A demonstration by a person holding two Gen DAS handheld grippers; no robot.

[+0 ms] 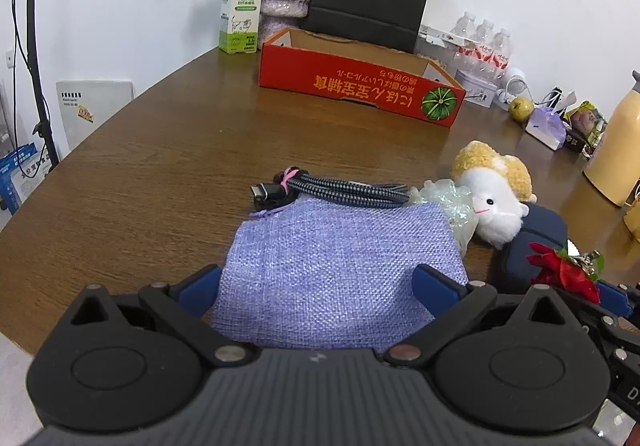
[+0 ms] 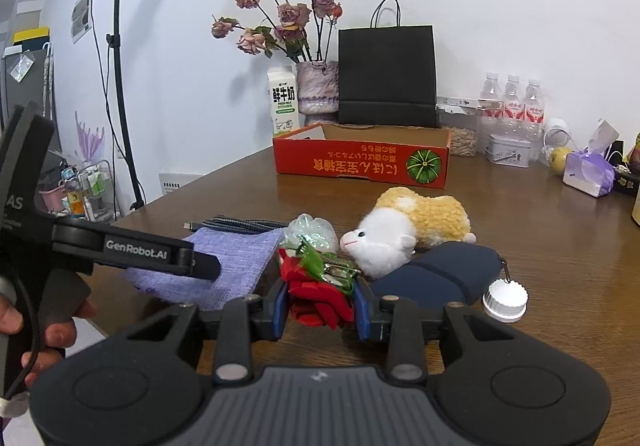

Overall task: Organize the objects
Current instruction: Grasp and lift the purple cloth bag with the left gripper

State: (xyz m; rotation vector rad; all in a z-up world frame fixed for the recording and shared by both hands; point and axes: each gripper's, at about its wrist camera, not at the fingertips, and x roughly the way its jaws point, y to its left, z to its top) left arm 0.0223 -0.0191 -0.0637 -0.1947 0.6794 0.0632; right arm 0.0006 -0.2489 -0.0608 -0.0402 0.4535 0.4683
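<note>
Little looks sorted: the red cardboard tray (image 2: 360,160) toward the counter's (image 1: 152,150) far edge shows nothing inside. The right tongs (image 2: 320,302) are clamped on a red fabric rose (image 2: 316,296). The left tongs (image 1: 320,286) stand wide around a lilac woven pouch (image 1: 336,262), pads not pressing. The braided cable (image 1: 340,188), plush hamster (image 2: 404,230) and navy case (image 2: 436,274) remain near the front edge.

Cable (image 1: 340,188) behind pouch (image 1: 336,270)

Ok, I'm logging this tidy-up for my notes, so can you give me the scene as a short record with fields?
left claw: open around the purple woven pouch
right claw: shut on the red fabric flower
sorting box: red cardboard tray, behind the pile
still on the table: bundled cable, plush hamster, navy case
</note>
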